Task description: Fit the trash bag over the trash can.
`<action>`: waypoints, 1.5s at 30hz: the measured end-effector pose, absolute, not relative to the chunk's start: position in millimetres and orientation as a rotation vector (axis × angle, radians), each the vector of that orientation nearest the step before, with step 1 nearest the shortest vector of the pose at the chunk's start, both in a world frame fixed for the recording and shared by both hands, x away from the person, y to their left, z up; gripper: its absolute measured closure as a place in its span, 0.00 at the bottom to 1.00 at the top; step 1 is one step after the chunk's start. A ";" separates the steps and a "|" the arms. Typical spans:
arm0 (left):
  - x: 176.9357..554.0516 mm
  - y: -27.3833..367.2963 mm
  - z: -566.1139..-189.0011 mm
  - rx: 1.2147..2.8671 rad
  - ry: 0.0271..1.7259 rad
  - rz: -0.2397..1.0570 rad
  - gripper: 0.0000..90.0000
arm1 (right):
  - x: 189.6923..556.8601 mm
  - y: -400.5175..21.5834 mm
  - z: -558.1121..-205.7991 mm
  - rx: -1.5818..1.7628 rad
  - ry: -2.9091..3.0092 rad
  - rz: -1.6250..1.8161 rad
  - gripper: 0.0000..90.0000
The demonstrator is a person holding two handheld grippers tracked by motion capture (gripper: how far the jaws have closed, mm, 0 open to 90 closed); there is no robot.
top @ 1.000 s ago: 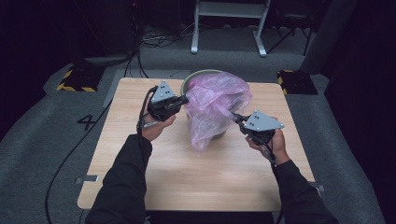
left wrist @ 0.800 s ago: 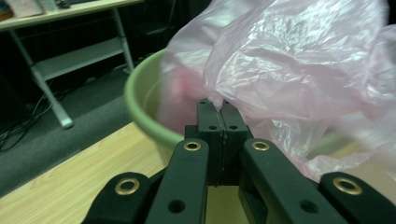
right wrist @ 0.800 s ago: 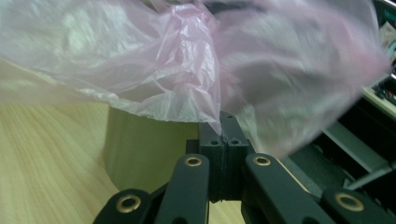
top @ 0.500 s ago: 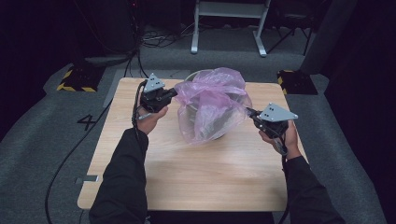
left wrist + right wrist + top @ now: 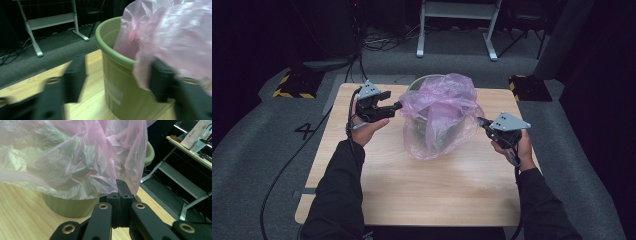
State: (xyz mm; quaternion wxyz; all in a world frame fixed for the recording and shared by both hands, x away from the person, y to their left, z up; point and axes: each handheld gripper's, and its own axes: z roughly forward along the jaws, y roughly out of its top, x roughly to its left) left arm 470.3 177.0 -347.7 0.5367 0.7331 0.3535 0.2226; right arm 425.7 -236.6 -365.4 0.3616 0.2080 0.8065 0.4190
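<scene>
Pink bag being stretched over a green bin, mid-frame.
The right gripper (image 5: 484, 123) is pinching the pink plastic bag (image 5: 439, 112) with jaws pressed together; the left gripper (image 5: 396, 106) is spreading wide beside the green bin (image 5: 117, 82) on the wooden table (image 5: 412, 190).

A green bucket (image 5: 120, 82) stands on the wooden table (image 5: 37, 82), with a pink plastic bag (image 5: 170, 37) spilling over its rim. The left gripper (image 5: 117, 80) has its blurred jaws spread wide; the right-hand jaw sits under the bag's hanging edge.
</scene>
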 end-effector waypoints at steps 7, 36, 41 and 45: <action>455.8 185.7 -344.5 1.770 0.829 0.588 0.25 | 426.6 -242.8 -363.4 0.549 2.079 1.080 1.00; 418.4 191.8 -310.0 1.675 0.714 0.621 0.27 | 428.1 -244.6 -352.7 0.596 2.038 1.058 0.96; 425.5 180.7 -308.1 1.686 0.728 0.636 0.50 | 429.2 -243.5 -352.4 0.609 2.060 1.061 0.68; 436.4 174.7 -313.5 1.703 0.733 0.625 0.68 | 426.0 -248.3 -351.1 0.607 2.130 1.119 0.38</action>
